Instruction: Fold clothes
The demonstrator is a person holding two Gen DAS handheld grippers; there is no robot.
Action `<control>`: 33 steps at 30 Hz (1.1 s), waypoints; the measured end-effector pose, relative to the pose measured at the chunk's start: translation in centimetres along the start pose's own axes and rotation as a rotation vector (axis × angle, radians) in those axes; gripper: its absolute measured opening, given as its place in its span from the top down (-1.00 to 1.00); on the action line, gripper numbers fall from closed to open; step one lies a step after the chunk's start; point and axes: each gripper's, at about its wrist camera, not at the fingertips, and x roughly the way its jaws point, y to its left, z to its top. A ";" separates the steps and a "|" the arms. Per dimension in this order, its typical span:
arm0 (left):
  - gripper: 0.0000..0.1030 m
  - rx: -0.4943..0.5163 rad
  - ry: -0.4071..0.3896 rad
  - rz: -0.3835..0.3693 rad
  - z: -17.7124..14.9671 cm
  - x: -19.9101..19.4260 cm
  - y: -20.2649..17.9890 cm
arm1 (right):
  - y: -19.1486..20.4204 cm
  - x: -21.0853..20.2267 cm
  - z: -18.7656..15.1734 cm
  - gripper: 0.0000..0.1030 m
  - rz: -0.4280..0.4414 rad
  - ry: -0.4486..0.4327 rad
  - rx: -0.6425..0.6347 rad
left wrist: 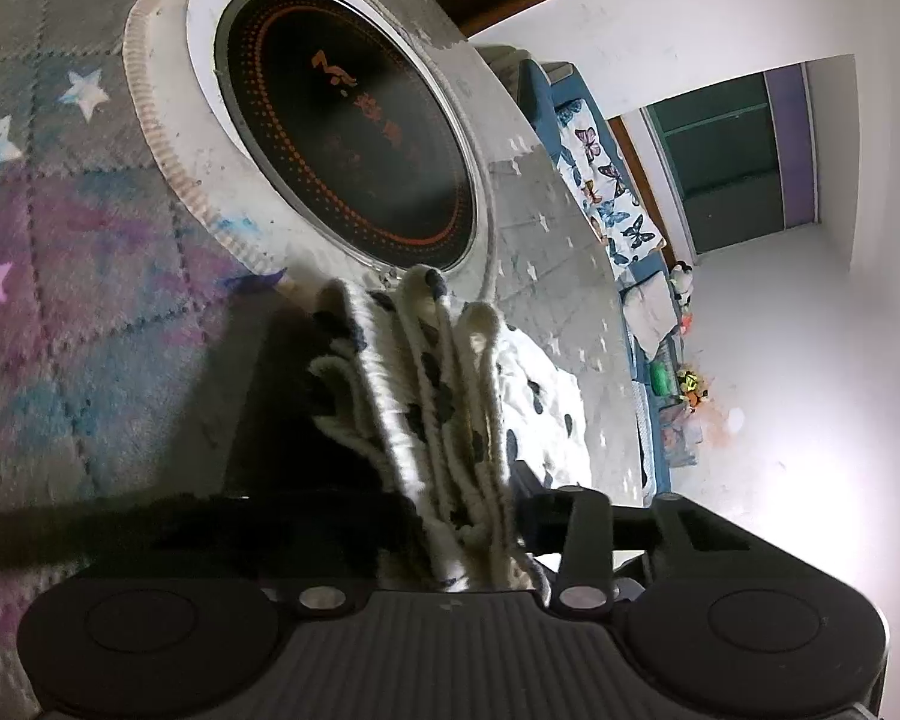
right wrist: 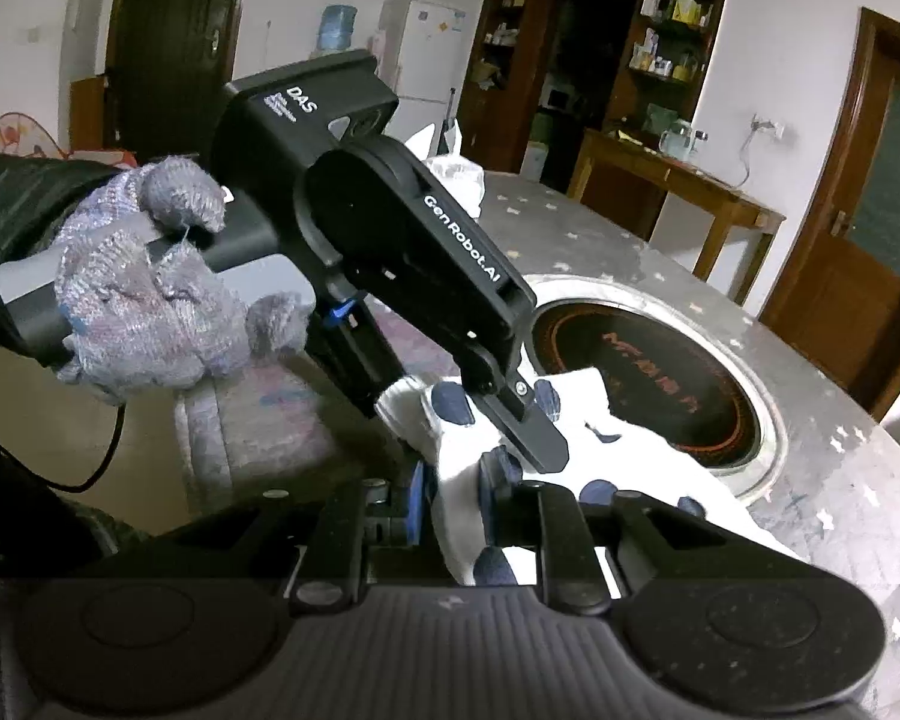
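A white garment with dark spots [left wrist: 438, 396] lies bunched in folds on the padded, star-patterned table cover [left wrist: 90, 300], at the rim of a round black hotplate [left wrist: 354, 138]. My left gripper [left wrist: 444, 420] is shut on the gathered folds. In the right wrist view the same left gripper [right wrist: 468, 426] reaches down from the upper left, held by a gloved hand [right wrist: 144, 300], its fingers clamped on the garment [right wrist: 576, 450]. My right gripper [right wrist: 459, 498] is shut on a nearer fold of the cloth, just below the left one. The rest of the garment spreads toward the hotplate [right wrist: 648, 372].
The hotplate sits sunk in a white ring [left wrist: 168, 138] in the middle of the table. Beyond the table are a sofa with a butterfly cover [left wrist: 606, 180], a wooden side table [right wrist: 678, 180], a fridge [right wrist: 426, 54], shelves [right wrist: 660, 30] and a door [right wrist: 870, 192].
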 end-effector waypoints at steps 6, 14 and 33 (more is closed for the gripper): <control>0.33 -0.023 0.008 0.009 0.0 0.2 0.9 | -1.8 -1.8 -0.6 0.54 0.038 -0.011 0.116; 0.33 -0.013 0.000 0.009 -0.5 0.0 1.1 | -7.9 -2.5 -1.9 0.54 -0.112 0.001 0.314; 0.35 -0.005 -0.007 0.025 -0.6 0.2 0.8 | -15.7 -3.4 -7.1 0.53 -0.372 0.039 0.500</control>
